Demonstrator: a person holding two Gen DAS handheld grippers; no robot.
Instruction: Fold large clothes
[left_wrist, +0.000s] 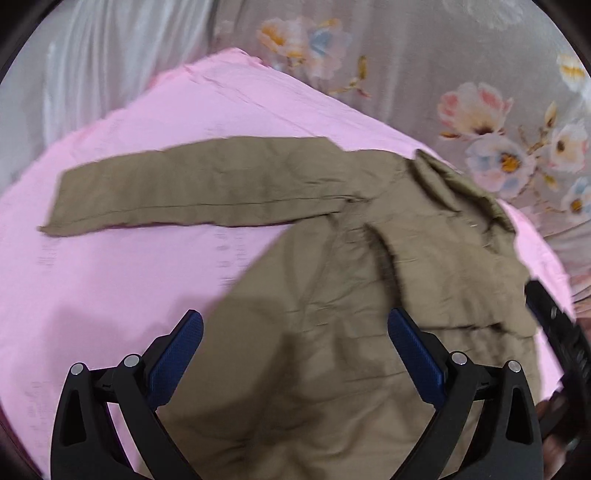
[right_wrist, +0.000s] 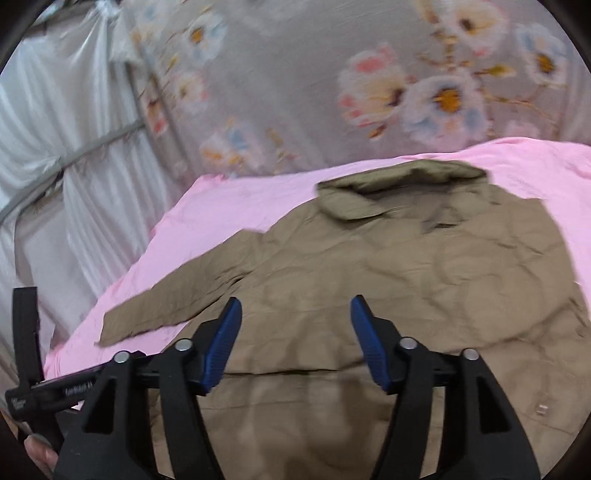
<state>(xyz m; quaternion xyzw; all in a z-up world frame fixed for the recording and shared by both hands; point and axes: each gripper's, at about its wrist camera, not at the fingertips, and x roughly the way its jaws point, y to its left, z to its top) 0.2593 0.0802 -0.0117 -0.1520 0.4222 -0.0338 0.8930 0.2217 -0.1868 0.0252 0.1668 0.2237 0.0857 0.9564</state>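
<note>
Below both of my grippers lies the large olive-brown cotton shirt, spread flat on a pale pink sheet that covers the bed. From my right gripper's camera its collar sits at the far end and one long sleeve runs out to the left over the pink. From my left gripper's camera that same sleeve stretches straight across the sheet, while the body of the shirt bunches in creases toward the right.

My left gripper stands with its blue-padded fingers wide apart, nothing between them, hanging over the lower part of the shirt. My right gripper is likewise spread, its blue pads clear of the cloth, holding nothing.

As for writing, a black bar at the left of the right-hand view carries small white lettering, but it is too blurred to read.

Beyond the pink sheet lies a grey bedcover printed with pink, white and blue flowers, and to the left hangs a white pleated curtain. At the right edge of the left-hand view a black piece of the other gripper juts in over the shirt's edge. Both views are smeared.
</note>
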